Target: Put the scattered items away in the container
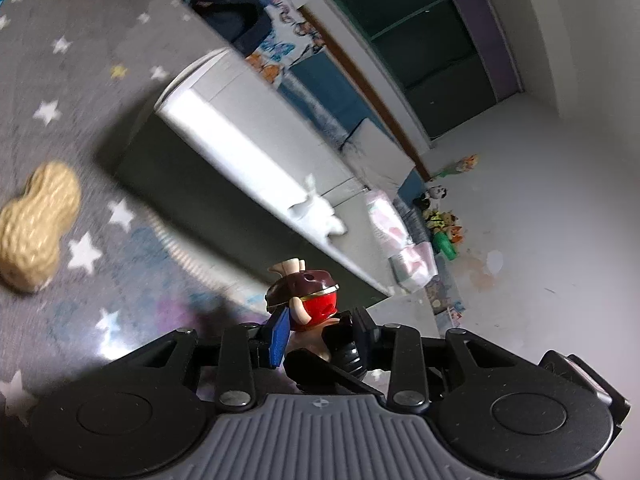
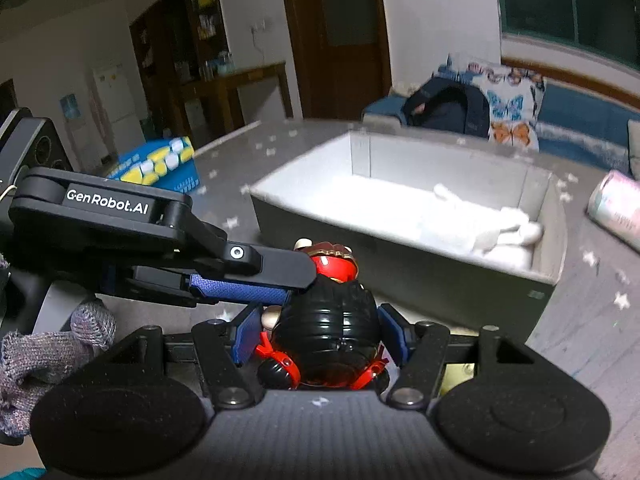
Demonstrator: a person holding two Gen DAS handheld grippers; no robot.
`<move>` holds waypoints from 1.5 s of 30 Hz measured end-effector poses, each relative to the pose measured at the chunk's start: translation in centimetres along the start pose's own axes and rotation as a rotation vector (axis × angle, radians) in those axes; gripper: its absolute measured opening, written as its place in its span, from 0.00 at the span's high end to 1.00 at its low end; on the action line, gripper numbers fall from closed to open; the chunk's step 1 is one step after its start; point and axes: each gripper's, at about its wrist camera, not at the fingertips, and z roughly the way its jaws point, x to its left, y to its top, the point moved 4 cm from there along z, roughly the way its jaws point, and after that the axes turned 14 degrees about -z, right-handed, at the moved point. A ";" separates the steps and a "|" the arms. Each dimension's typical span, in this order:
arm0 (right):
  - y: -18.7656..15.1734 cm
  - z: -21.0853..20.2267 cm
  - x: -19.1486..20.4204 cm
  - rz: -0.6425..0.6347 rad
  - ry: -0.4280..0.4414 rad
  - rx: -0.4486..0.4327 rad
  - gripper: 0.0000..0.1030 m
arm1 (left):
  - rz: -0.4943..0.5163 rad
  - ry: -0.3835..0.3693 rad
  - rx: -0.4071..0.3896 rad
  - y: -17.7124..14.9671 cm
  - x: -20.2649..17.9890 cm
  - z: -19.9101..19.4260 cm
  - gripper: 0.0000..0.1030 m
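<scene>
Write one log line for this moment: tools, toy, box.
left tool: shut on toy | right tool: shut on toy | box: open, white item inside | peanut: on mat

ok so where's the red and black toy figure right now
The toy figure sits low and centre in both wrist views, clamped between the right tongs with the left tongs closed on it too, just short of the white box.

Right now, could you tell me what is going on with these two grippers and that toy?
Both grippers are closed on one toy figure, a red-faced figure with a black ribbed body. The right gripper clamps its body, and the left gripper grips it from the side. They hold it short of the grey box, which already contains a white plush toy. A peanut-shaped toy lies on the star-patterned mat.
</scene>
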 end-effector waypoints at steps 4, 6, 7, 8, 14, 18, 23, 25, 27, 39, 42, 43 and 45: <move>1.3 -1.5 -0.8 0.010 -0.032 -0.060 0.39 | 0.071 -0.037 -0.021 0.6 -3.1 0.3 0.65; 2.1 -2.0 -1.7 0.022 -0.055 -0.087 0.39 | 0.092 -0.051 -0.019 1.2 -4.3 0.6 0.65; 2.4 -2.2 -2.2 0.029 -0.065 -0.096 0.39 | 0.099 -0.055 -0.017 1.5 -4.9 1.0 0.65; 2.7 -2.3 -2.7 0.039 -0.077 -0.105 0.39 | 0.108 -0.060 -0.015 1.8 -5.5 1.7 0.65; 3.8 -1.8 -6.4 0.089 -0.140 -0.125 0.39 | 0.154 -0.068 0.008 3.5 -7.8 5.6 0.65; 4.1 -0.3 -8.9 0.128 -0.162 -0.108 0.39 | 0.158 -0.054 0.028 5.1 -7.4 7.4 0.65; 4.0 2.4 -11.3 0.154 -0.175 -0.070 0.39 | 0.128 -0.042 0.057 7.2 -6.6 10.5 0.65; 4.1 3.4 -12.0 0.158 -0.181 -0.052 0.39 | 0.114 -0.034 0.068 7.8 -6.1 11.6 0.65; 4.0 4.5 -12.7 0.165 -0.185 -0.030 0.39 | 0.102 -0.023 0.074 8.2 -5.6 12.4 0.65; 3.1 8.0 -13.9 0.140 -0.196 0.077 0.39 | 0.080 0.043 0.117 9.0 -3.4 15.5 0.64; 3.1 8.2 -13.8 0.134 -0.197 0.084 0.38 | 0.079 0.045 0.115 9.1 -3.2 15.7 0.64; 3.2 8.2 -13.8 0.132 -0.197 0.086 0.38 | 0.078 0.046 0.115 9.1 -3.2 15.7 0.64; 3.2 8.3 -13.8 0.129 -0.198 0.087 0.38 | 0.074 0.047 0.114 9.2 -3.2 15.8 0.64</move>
